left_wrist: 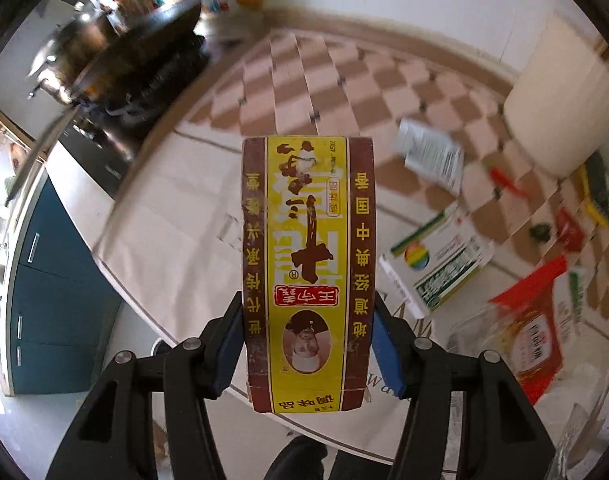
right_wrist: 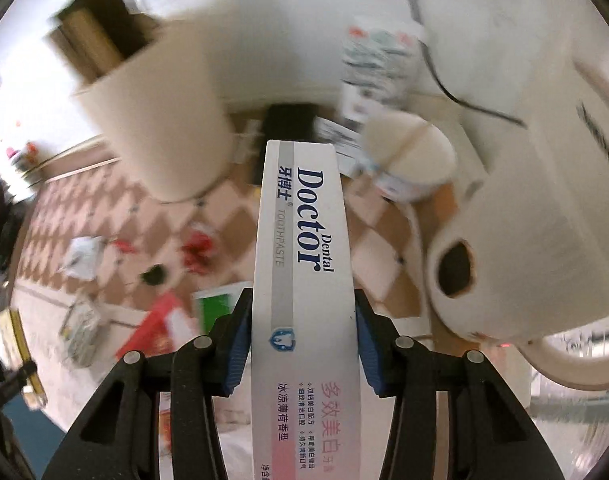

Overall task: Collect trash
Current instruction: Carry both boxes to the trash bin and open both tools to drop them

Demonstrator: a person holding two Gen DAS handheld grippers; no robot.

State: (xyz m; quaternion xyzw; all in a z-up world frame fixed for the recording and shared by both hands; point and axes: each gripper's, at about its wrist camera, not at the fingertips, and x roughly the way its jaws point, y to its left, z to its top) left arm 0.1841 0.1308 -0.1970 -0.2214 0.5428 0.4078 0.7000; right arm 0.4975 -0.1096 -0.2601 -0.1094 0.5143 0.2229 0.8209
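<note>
Checkered cloth: scattered obstacles
Litter crowds the checkered tablecloth (left_wrist: 304, 80) right of the cream bin (right_wrist: 160, 112); bare cloth lies open left of it.

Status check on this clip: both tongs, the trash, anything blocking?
Left tongs shut on yellow seasoning box. Right tongs shut on toothpaste box. More wrappers and cartons on checkered tablecloth. Cream bin ahead, path open.

We see bright, even daylight in both fisheye views, with straight lines bowed toward dark corners, heavy motion blur over the background, and only the spice box (left_wrist: 307, 272) and toothpaste box (right_wrist: 304, 280) sharp.
</note>
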